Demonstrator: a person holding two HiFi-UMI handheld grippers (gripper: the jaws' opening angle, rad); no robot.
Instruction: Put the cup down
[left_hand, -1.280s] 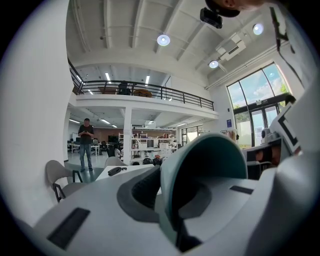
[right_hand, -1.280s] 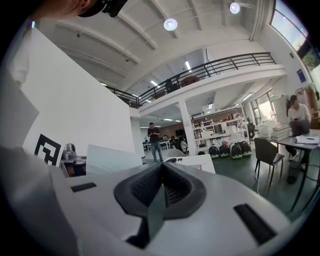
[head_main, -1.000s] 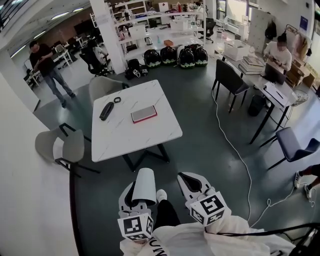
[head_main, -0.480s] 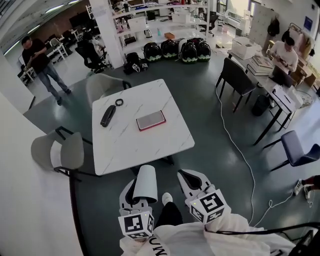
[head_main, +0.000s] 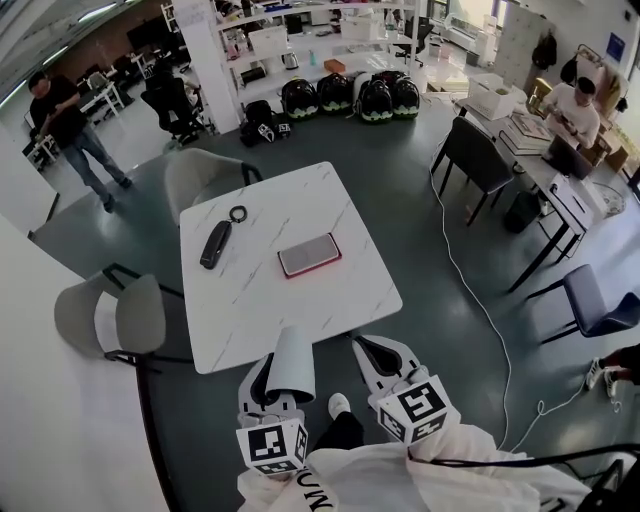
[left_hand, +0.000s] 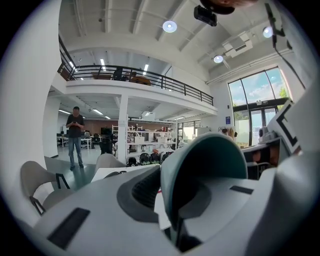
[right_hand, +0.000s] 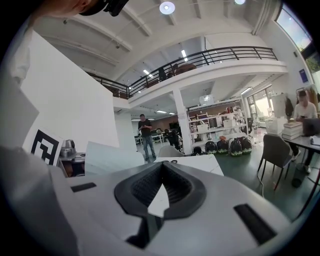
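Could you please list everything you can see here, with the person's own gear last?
table: one, white marble, centre
flat item: one, red-edged, on table
pouch: one, black, table's left part
ring: one, black, beside pouch
grey chairs: two, at table's left and far sides
dark chairs: two, right
rounded packs: four, black and green, floor by shelves
cable: one, white, floor right
people: one standing far left, one seated far right
cup: one, white, in left tongs
left tongs: shut on cup
right tongs: shut, empty
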